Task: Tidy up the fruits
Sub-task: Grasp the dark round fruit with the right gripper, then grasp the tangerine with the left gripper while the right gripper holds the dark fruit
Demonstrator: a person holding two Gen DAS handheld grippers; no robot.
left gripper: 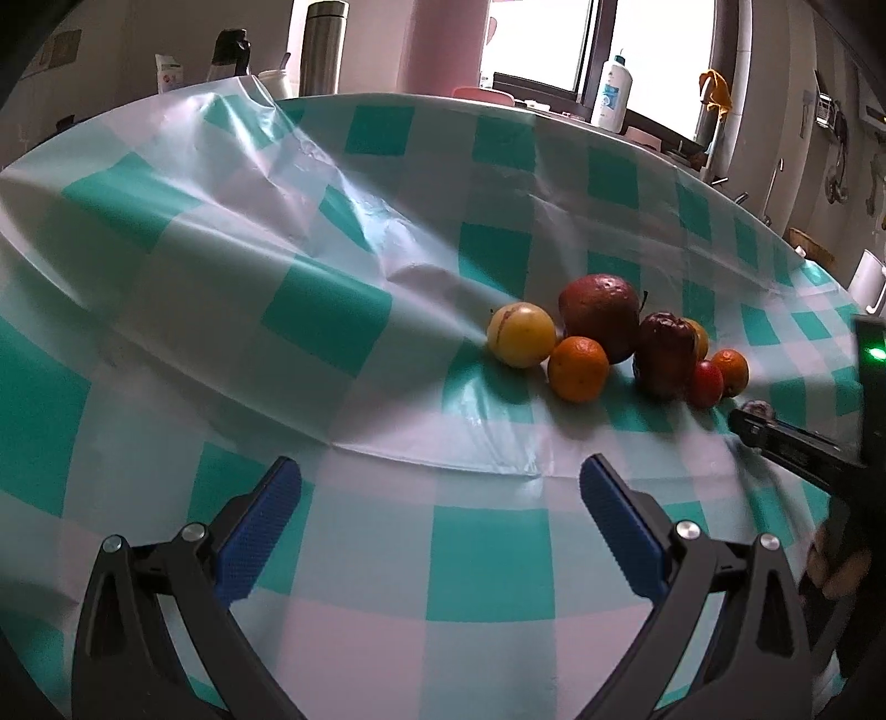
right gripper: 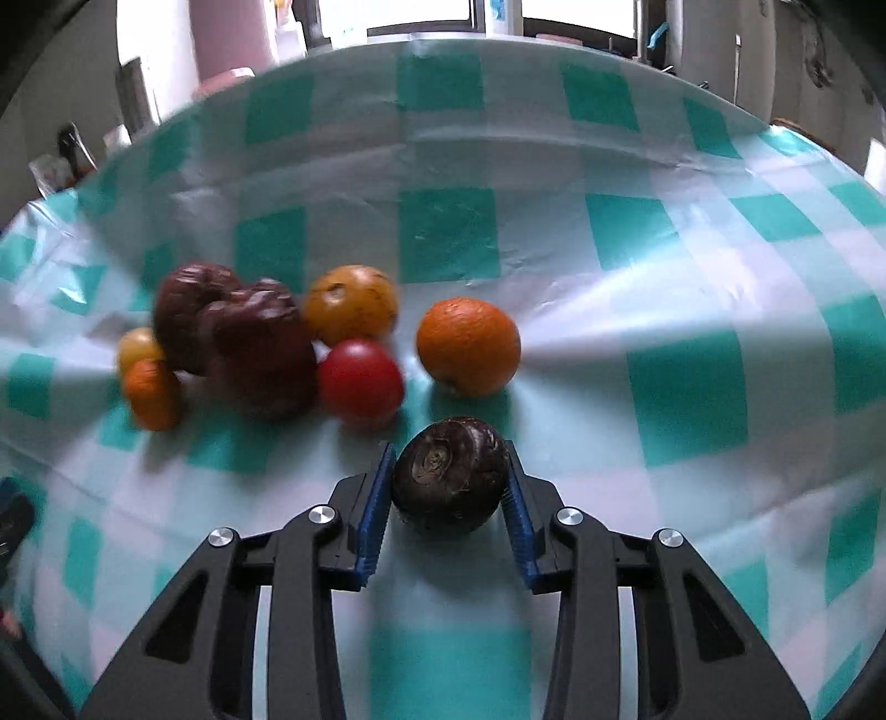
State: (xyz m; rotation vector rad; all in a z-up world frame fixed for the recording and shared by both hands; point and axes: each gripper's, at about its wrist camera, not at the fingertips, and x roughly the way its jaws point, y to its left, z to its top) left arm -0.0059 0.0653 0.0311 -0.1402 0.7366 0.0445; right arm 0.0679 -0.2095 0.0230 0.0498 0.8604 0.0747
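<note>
My right gripper (right gripper: 449, 476) is shut on a dark brown water chestnut (right gripper: 449, 477), held just above the checked cloth. Ahead of it lie an orange (right gripper: 468, 346), a red tomato (right gripper: 361, 382), a yellow-orange fruit (right gripper: 351, 304), two dark red apples (right gripper: 260, 354), a small orange (right gripper: 150, 393) and a yellow fruit (right gripper: 135, 346). My left gripper (left gripper: 440, 498) is open and empty, well short of the same cluster: yellow fruit (left gripper: 520, 335), small orange (left gripper: 578, 368), large red apple (left gripper: 601, 315), wrinkled apple (left gripper: 664, 354), tomato (left gripper: 706, 383). The right gripper (left gripper: 745, 421) shows at the far right of the left wrist view.
The table wears a wrinkled teal-and-white checked cloth (left gripper: 332, 310) with raised folds at the left. Behind the table's far edge stand a steel flask (left gripper: 324, 47), a lotion bottle (left gripper: 612, 91) and a window.
</note>
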